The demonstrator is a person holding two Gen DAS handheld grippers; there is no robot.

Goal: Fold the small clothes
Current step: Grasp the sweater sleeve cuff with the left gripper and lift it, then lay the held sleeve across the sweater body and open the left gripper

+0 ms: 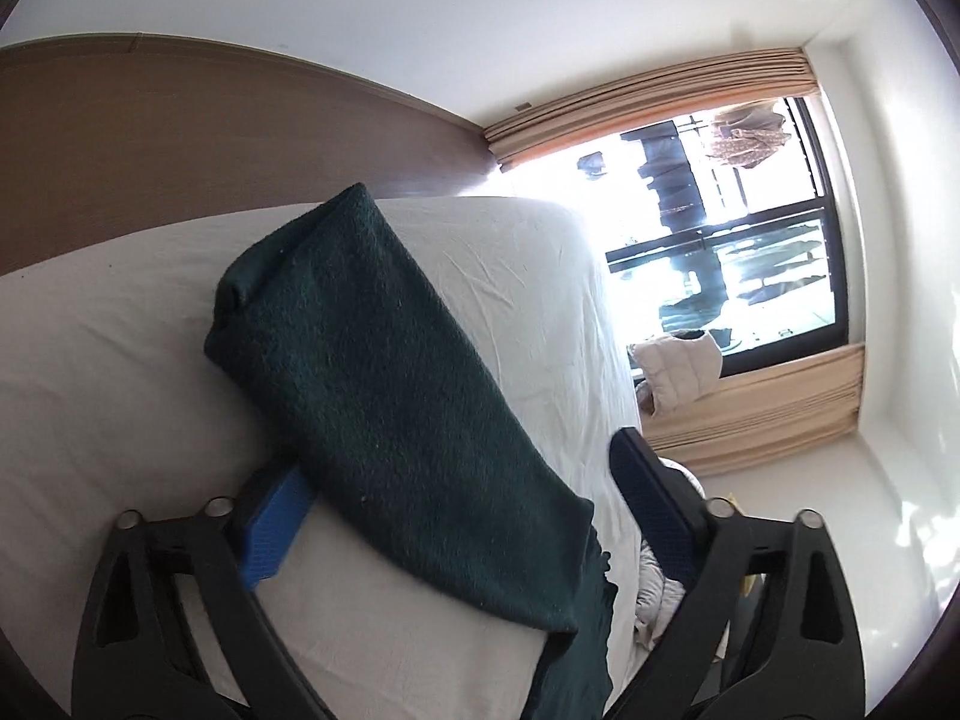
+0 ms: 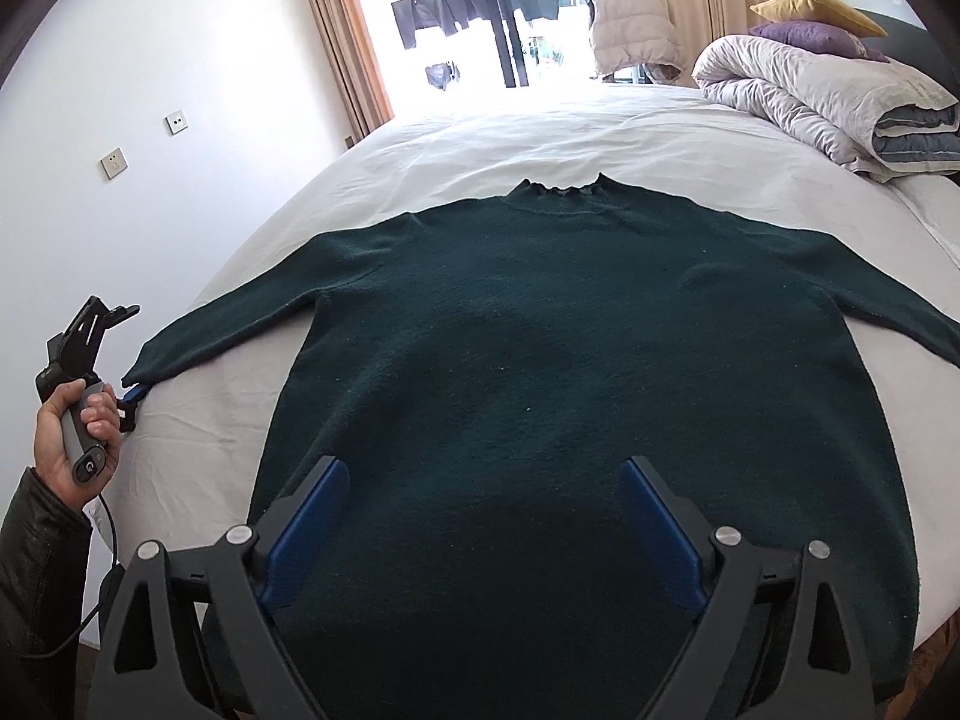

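Looking along the left tool (image 1: 456, 516), its jaws stand spread around the dark green sweater (image 1: 384, 396) sleeve on the white bed (image 1: 108, 372), with a wooden headboard (image 1: 180, 144) and curtained window (image 1: 720, 252) beyond. From the right wrist, the right tool (image 2: 483, 516) hovers wide open over the sweater's hem, the garment spread flat on the bed, a rolled duvet (image 2: 828, 96) and pillows (image 2: 816, 12) at the far corner.

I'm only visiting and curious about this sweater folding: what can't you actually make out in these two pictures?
- Sweater, right wrist view: its right cuff runs past the picture's edge; the hem hides behind the right gripper.
- Left gripper, left wrist view: the sleeve covers one of its fingers, so any contact is hidden.
- Window, both views: glare washes out the outside.
- Wall sockets: too small for detail.
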